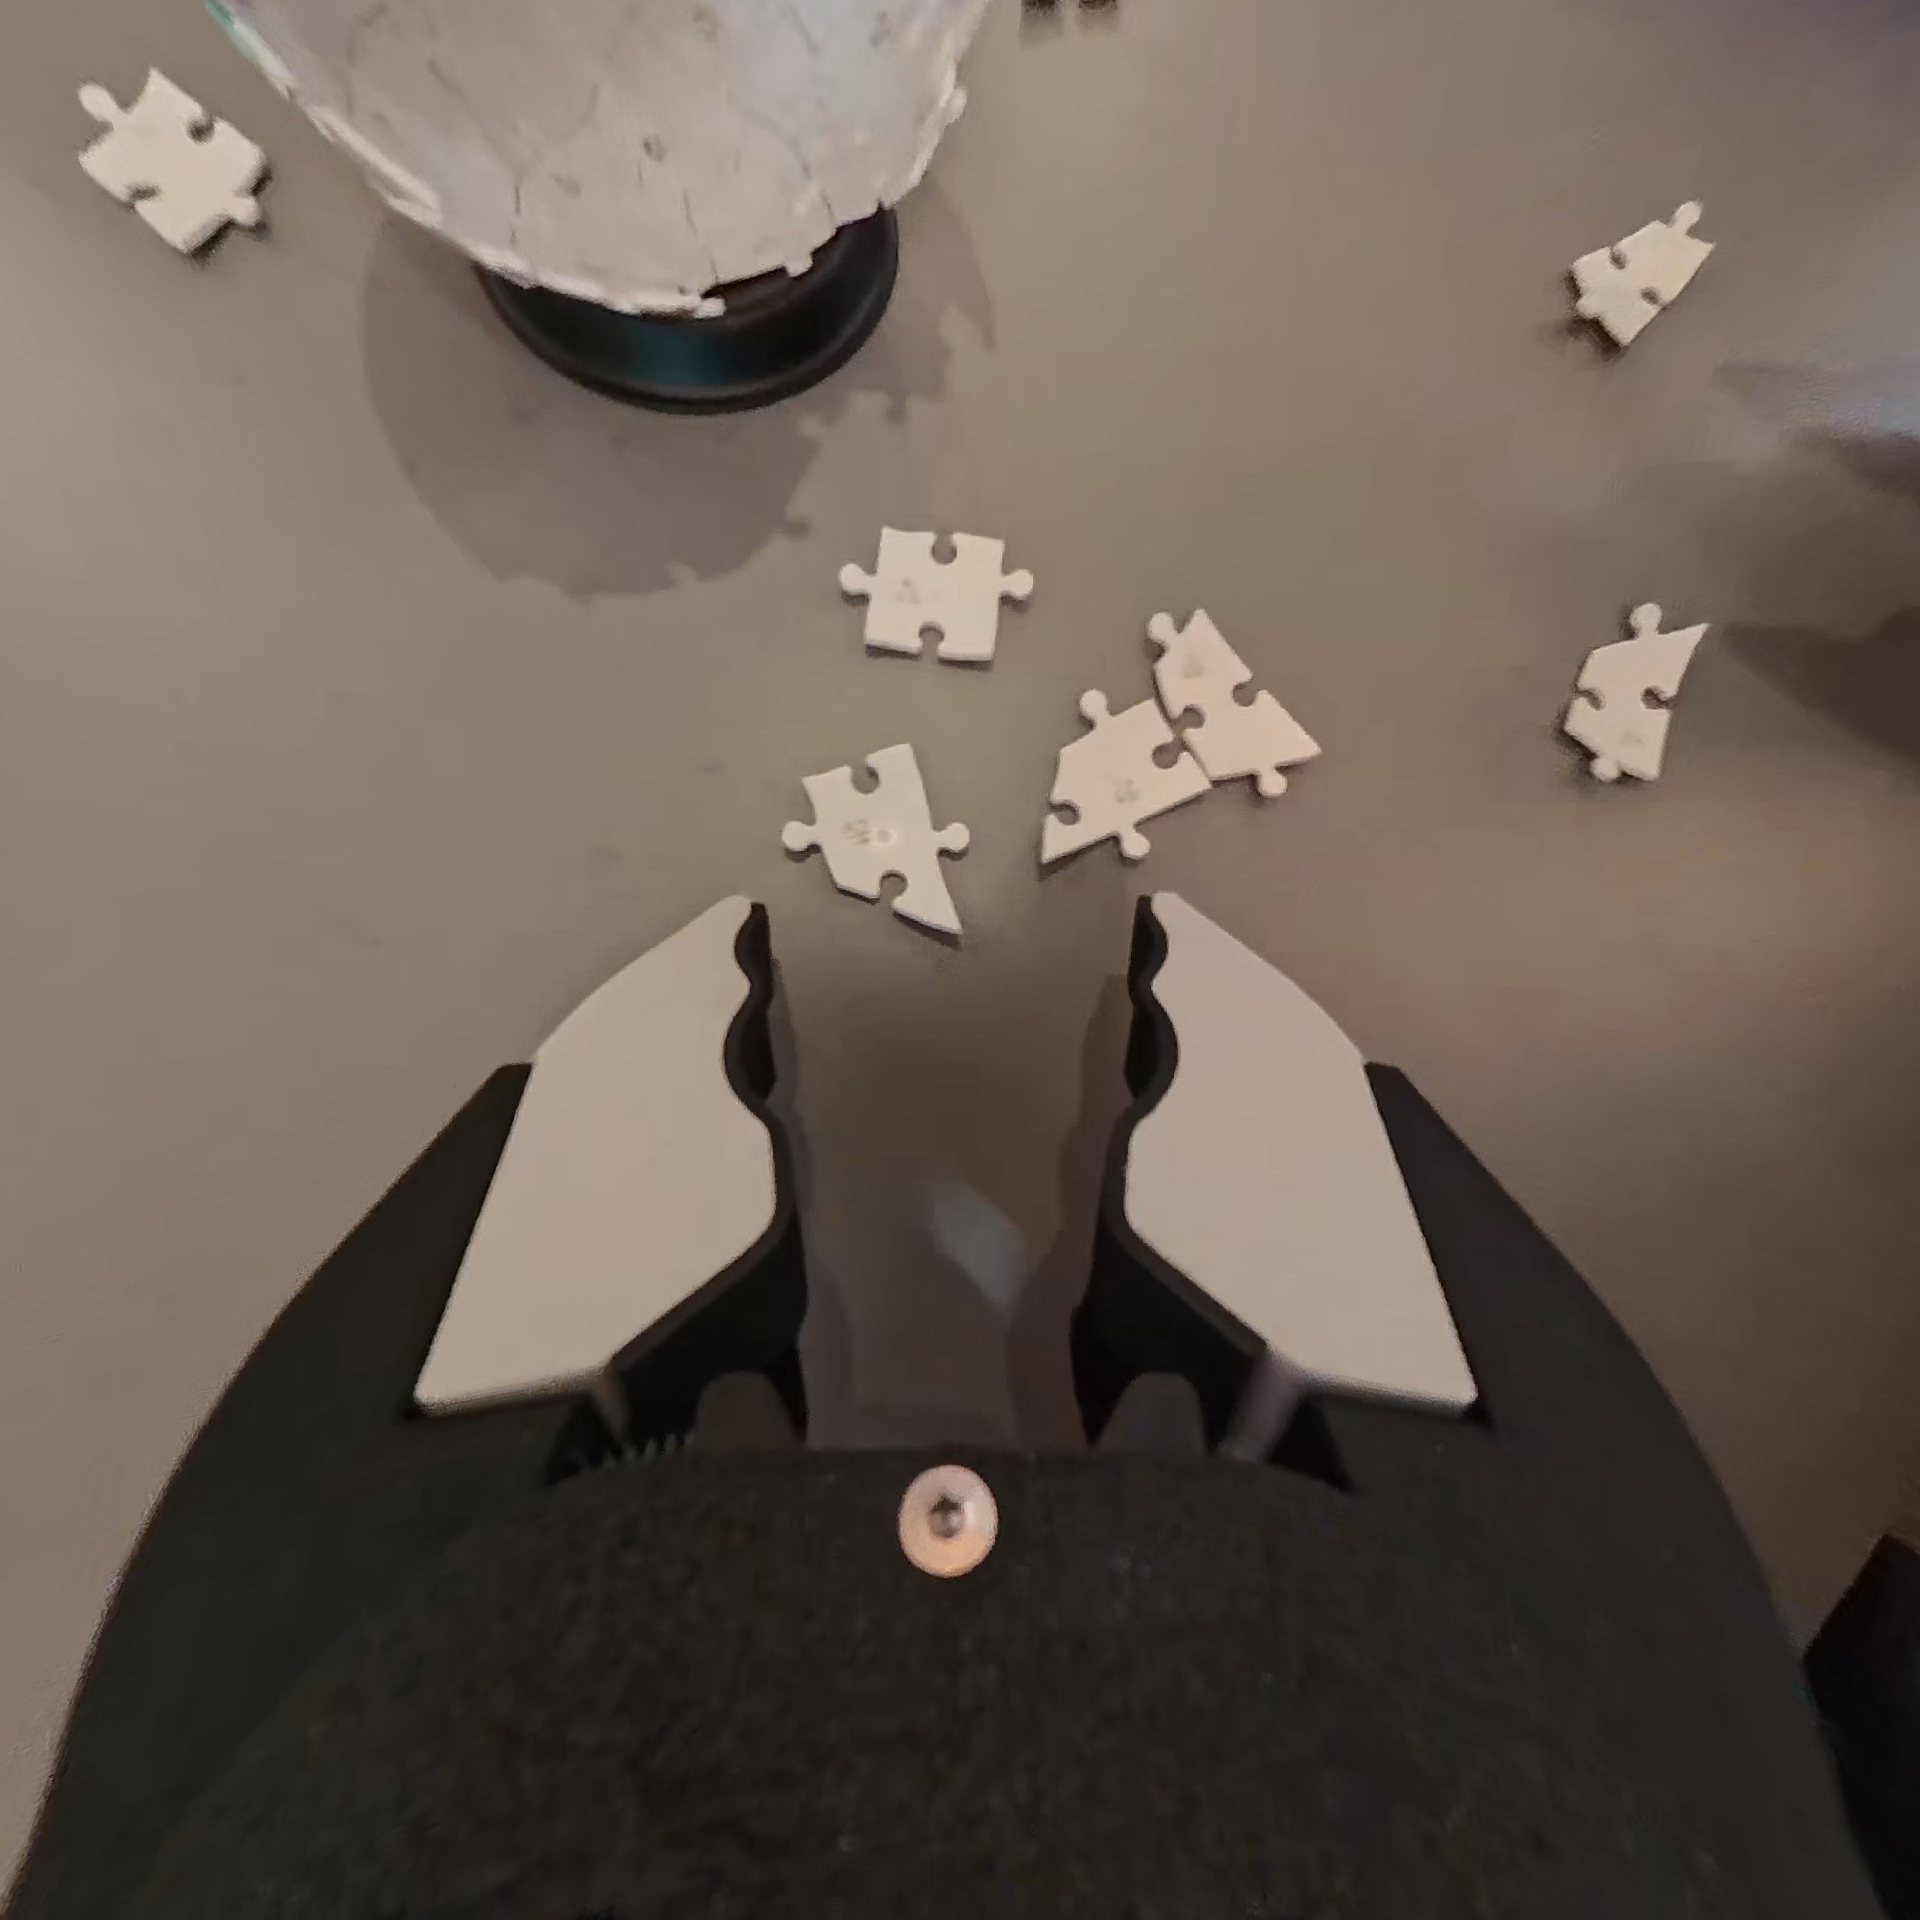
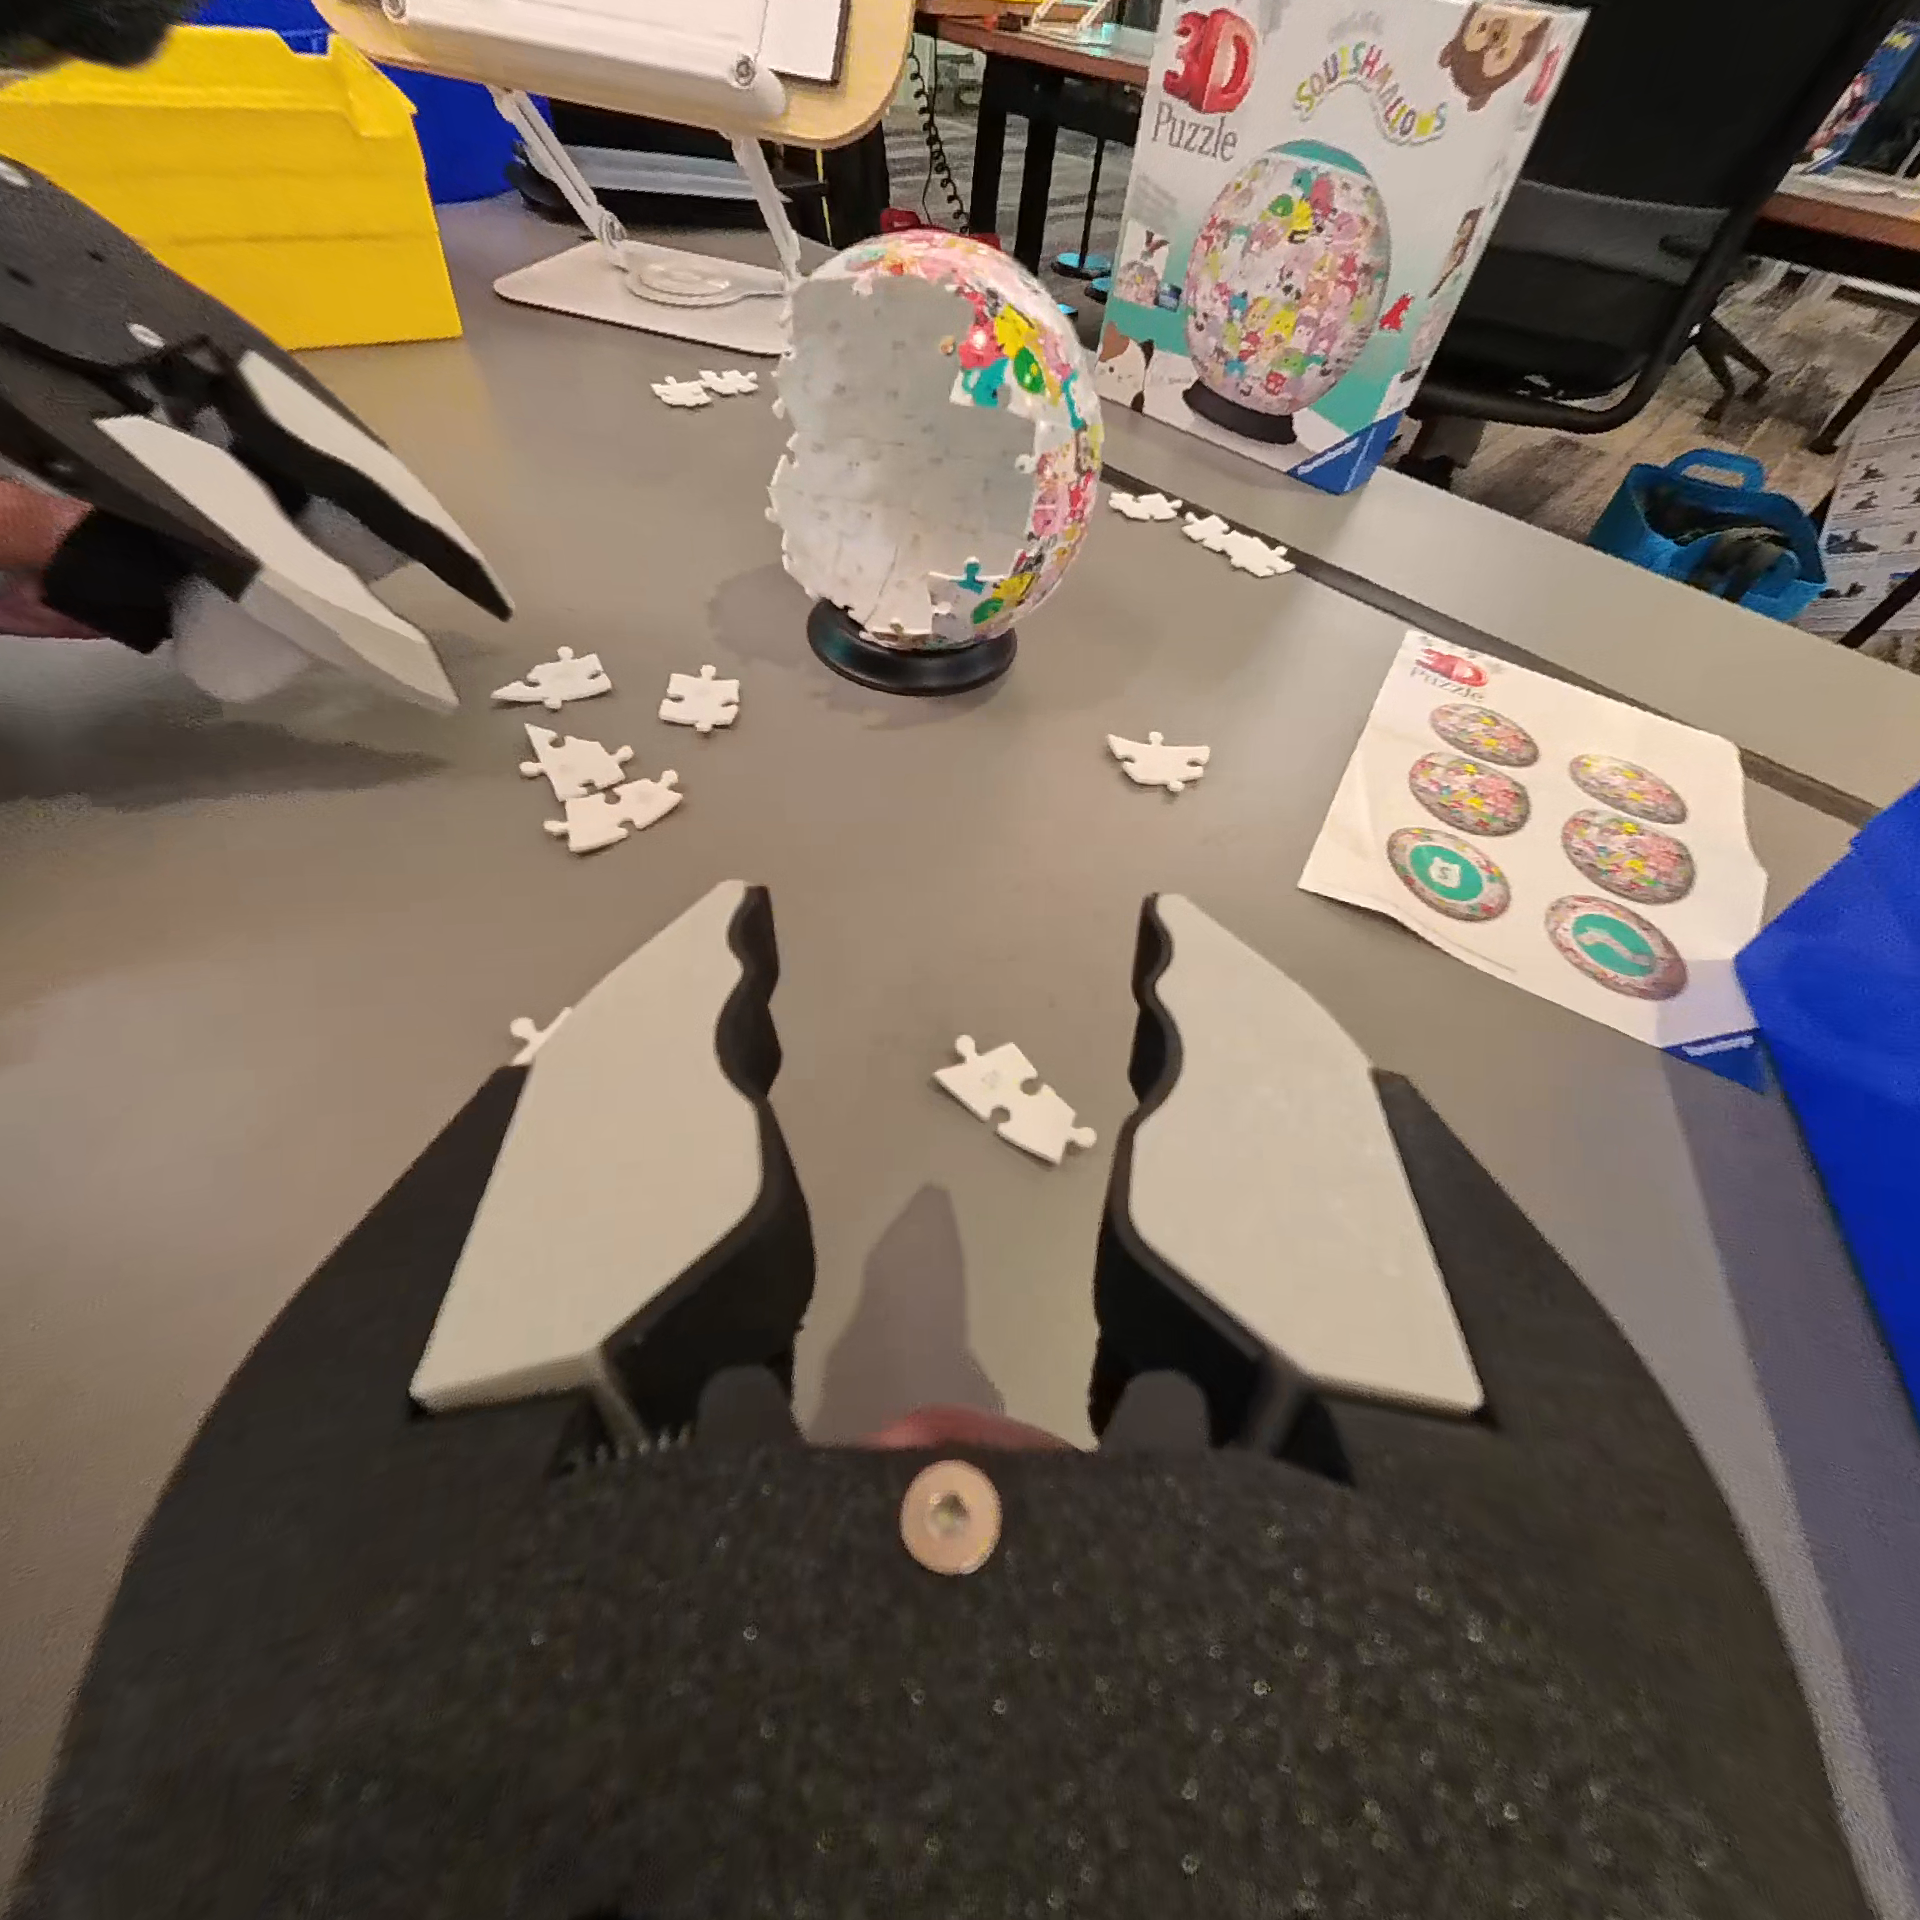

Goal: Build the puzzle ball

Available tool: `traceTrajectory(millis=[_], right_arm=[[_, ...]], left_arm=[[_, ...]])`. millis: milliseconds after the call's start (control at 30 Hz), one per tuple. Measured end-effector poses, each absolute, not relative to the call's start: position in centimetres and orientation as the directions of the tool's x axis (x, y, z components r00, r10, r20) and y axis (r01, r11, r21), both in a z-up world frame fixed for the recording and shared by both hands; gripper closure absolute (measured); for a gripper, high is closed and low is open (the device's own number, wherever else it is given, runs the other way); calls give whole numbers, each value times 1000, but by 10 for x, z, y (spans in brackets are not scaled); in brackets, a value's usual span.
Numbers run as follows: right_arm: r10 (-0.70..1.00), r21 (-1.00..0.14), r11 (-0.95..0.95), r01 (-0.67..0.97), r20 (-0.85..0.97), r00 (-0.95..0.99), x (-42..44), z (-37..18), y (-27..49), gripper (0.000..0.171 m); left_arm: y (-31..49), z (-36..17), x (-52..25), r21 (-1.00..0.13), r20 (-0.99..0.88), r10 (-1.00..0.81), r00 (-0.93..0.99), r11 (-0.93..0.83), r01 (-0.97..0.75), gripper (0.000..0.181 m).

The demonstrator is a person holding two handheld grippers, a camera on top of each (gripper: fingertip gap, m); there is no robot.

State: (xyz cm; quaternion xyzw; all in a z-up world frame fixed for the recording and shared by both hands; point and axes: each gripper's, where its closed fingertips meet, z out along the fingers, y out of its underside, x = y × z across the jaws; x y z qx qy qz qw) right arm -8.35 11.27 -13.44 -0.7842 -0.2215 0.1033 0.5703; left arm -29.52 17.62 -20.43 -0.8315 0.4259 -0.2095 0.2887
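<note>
The part-built puzzle ball (image 2: 935, 436) stands on a black ring stand (image 2: 912, 657) mid-table, its white inner side facing me and its colourful outside to the right. In the left wrist view its white shell (image 1: 623, 135) and stand (image 1: 696, 332) are at the top. Several loose white pieces lie face down; the nearest piece (image 1: 883, 831) lies just beyond my left gripper (image 1: 956, 914), which is open and empty. My right gripper (image 2: 956, 904) is open and empty above the table, with one piece (image 2: 1013, 1096) between its fingers on the table. The left gripper also shows in the right wrist view (image 2: 457, 655).
The puzzle box (image 2: 1320, 239) stands at the back right. An instruction sheet (image 2: 1538, 842) lies at the right, next to a blue bag (image 2: 1849, 1039). A yellow bin (image 2: 229, 197) and a white stand (image 2: 644, 281) are at the back left. The grey table (image 2: 312, 935) ends at the right.
</note>
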Motion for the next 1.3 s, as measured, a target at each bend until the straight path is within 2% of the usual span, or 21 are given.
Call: traceTrajectory(millis=[133, 267, 333, 367, 467, 600, 733, 833, 933, 1100, 1200, 1300], right_arm=[[485, -929, -258, 266, 114, 867, -90, -140, 112, 109], [496, -922, -265, 282, 121, 860, -94, -144, 112, 111], [512, -920, -266, 287, 117, 851, -98, -145, 113, 110], [532, -921, -259, 291, 115, 839, -104, -145, 112, 110], [678, -922, -202, 330, 112, 727, -142, -144, 105, 111], [849, -855, -73, 513, 217, 482, -195, -157, 95, 105], [871, -754, 138, 642, 401, 283, -231, -157, 111, 109], [806, -672, 320, 667, 564, 181, -249, -150, 123, 129], [726, -622, 409, 668, 665, 176, -257, -138, 135, 137], [701, -582, 470, 663, 703, 120, -265, -142, 136, 146], [653, -549, 497, 672, 747, 126, -266, -138, 141, 168], [609, -499, 475, 725, 781, 138, -260, -137, 154, 169]], left_arm=[[183, -218, -295, -604, 107, -831, 545, -490, -628, 120], [189, -222, -297, -581, 8, -860, 511, -420, -697, 137], [186, -222, -297, -568, -1, -891, 453, -372, -734, 168], [184, -222, -297, -560, 1, -909, 417, -346, -753, 175], [181, -222, -301, -538, 10, -957, 290, -249, -805, 175], [178, -218, -306, -537, 63, -995, 79, -101, -838, 175], [157, -195, -299, -599, 125, -975, -186, 75, -797, 176], [149, -170, -292, -638, 112, -944, -309, 170, -751, 176], [143, -150, -288, -688, 154, -913, -379, 176, -704, 176], [144, -135, -284, -758, 257, -868, -425, 92, -646, 176], [148, -136, -282, -769, 305, -847, -435, 50, -637, 176], [161, -139, -277, -790, 307, -861, -406, 7, -613, 176]])
